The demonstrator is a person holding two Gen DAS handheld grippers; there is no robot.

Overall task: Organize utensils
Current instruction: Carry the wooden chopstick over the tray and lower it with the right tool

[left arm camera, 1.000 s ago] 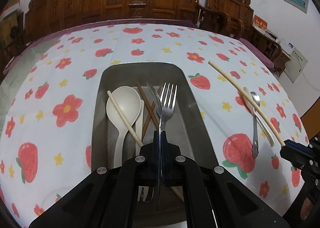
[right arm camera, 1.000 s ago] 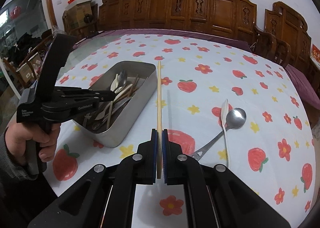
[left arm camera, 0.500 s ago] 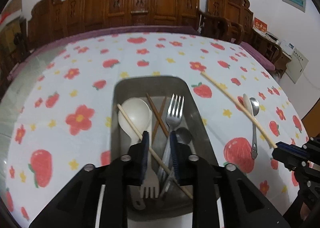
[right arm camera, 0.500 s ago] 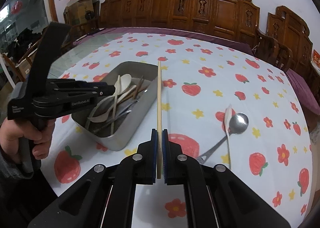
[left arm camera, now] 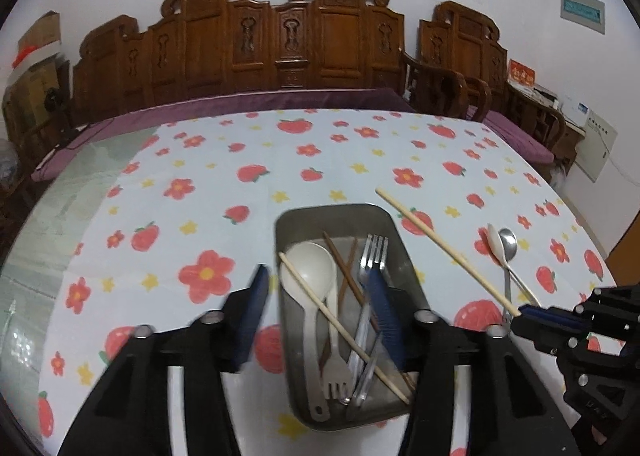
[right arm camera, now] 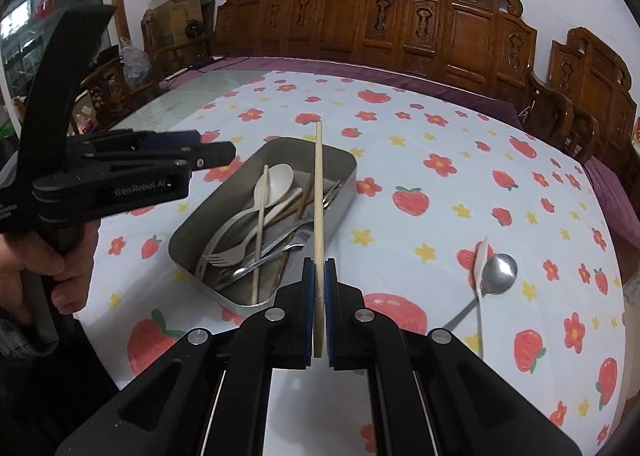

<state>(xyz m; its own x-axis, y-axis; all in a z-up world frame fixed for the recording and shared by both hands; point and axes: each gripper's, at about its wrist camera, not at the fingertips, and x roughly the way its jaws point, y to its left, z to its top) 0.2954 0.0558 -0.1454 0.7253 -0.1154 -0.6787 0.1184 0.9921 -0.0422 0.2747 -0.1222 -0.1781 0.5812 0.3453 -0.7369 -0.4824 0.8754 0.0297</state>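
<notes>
Right wrist view: right gripper (right arm camera: 319, 296) pinches a pale wooden chopstick (right arm camera: 318, 216) for the rectangular steel tray (right arm camera: 188, 234), needing lowering inside, while the empty left gripper (left arm camera: 316, 308) is opening.

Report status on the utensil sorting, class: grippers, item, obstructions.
Left gripper opening, empty, above metal tray. Right gripper shut on chopstick. Two spoons on tablecloth. Path clear.

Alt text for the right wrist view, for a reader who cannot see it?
The right claw is shut on a pale chopstick that points over a metal tray filled with spoons, forks and chopsticks. A steel spoon and a white spoon lie on the flowered tablecloth.
</notes>
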